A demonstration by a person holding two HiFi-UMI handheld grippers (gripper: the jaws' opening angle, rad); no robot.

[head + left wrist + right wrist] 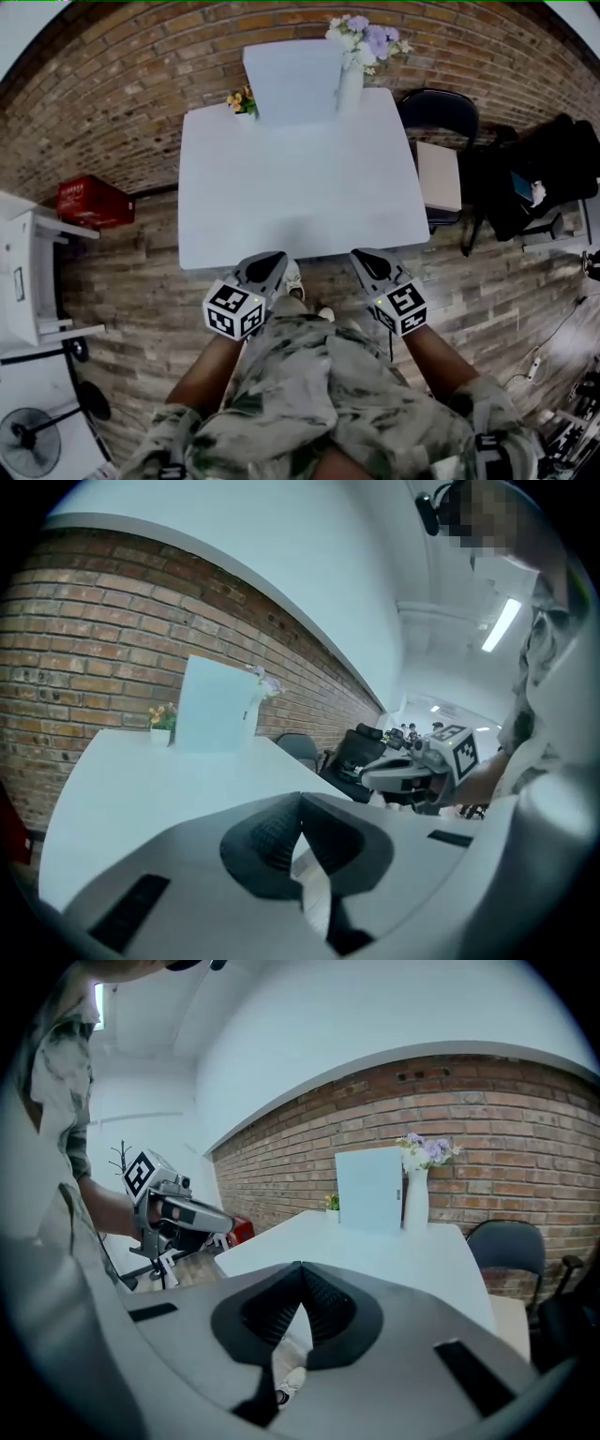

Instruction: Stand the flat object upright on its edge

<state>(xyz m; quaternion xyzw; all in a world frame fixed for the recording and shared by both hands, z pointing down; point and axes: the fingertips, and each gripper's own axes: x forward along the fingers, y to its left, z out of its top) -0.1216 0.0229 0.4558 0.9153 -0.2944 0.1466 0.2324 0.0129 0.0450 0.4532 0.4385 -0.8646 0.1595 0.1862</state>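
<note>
Left hand-held gripper (271,262): clenched, jaws pressed together with nothing between them, held at the near edge of the counter (300,202). Right hand-held gripper (371,262): likewise clenched and empty, level with your left one and a little apart from it, at the same edge. Flat object (292,80): a pale blue panel, well ahead of both hand-held grippers at the counter's far edge, standing upright on its edge in front of the brick wall (141,84), out of reach of either jaw pair. White vase (350,89): just beside the panel on your right hand-held gripper's side, holding purple and white flowers (367,37); whether it touches the panel cannot be told. Small pot of yellow and orange flowers (244,101): just beside the panel on your left hand-held gripper's side. Black chair (439,112): off the counter, ahead and outward of your right hand-held gripper. Red box (92,202): on the floor, outward of your left hand-held gripper.
</note>
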